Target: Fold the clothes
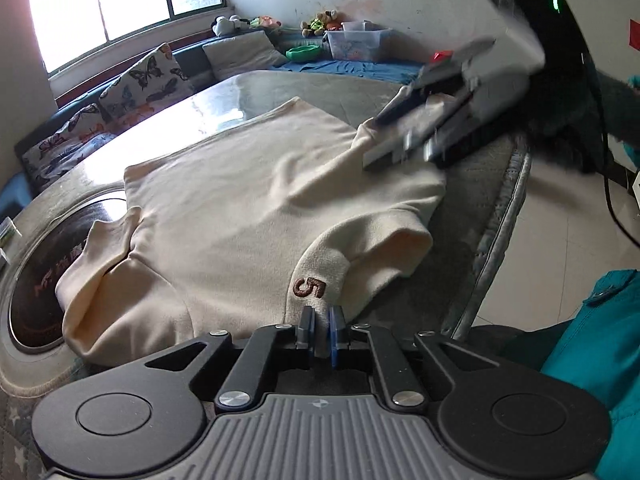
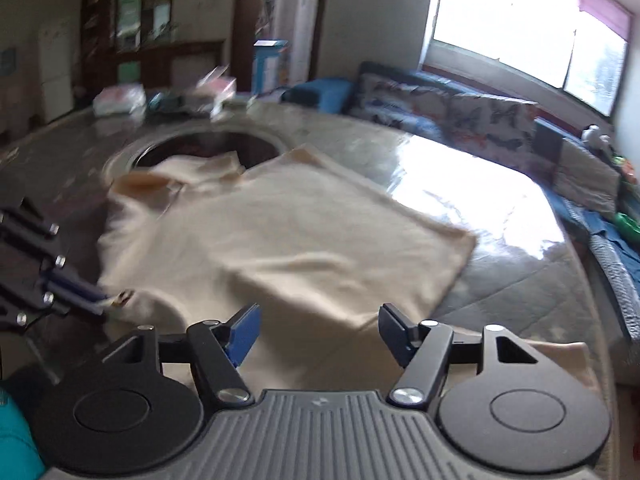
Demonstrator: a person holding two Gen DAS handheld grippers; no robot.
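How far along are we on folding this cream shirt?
Early. The cream shirt lies spread on the table, its far sleeve still out. The left gripper is shut on the near sleeve cuff; the right gripper is open above the fabric. Every body fold remains.

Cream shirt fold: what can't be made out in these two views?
- Left wrist view: right gripper motion-blurred; its hold on the cream shirt unreadable.
- Right wrist view: left gripper blurred, cut by the left edge.
- Table items far back: blurred, unidentifiable.
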